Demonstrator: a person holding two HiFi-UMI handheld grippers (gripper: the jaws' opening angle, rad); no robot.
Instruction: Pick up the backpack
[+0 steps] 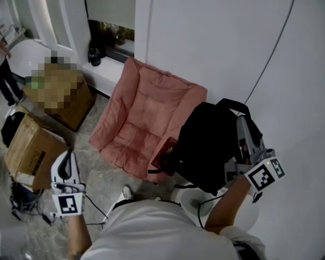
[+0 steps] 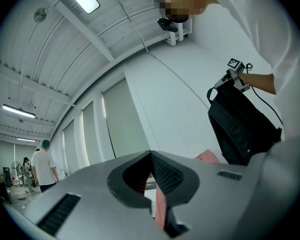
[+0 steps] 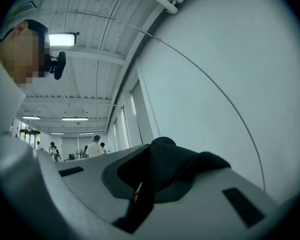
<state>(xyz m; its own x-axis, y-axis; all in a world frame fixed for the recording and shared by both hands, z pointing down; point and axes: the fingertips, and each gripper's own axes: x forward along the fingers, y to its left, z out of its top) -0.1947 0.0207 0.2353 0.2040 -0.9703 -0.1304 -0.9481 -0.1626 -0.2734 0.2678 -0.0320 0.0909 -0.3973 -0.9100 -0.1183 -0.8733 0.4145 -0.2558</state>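
The black backpack (image 1: 206,145) hangs in the air in front of a pink padded chair (image 1: 146,123), clear of the floor. My right gripper (image 1: 242,122) is at its top right, shut on the backpack's black top strap (image 3: 165,166), which fills the gap between the jaws in the right gripper view. My left gripper (image 1: 68,157) is held low at the left, well away from the bag, with its jaws shut and nothing in them (image 2: 151,156). From the left gripper view the backpack (image 2: 242,126) dangles below the right gripper (image 2: 235,73).
A white wall (image 1: 292,91) runs close on the right. A white round stand (image 1: 197,203) is under the bag. A dark red flat item (image 1: 165,151) lies on the chair's edge. Cardboard boxes (image 1: 32,150) and cables (image 1: 27,205) are at the left. People stand far off (image 2: 42,164).
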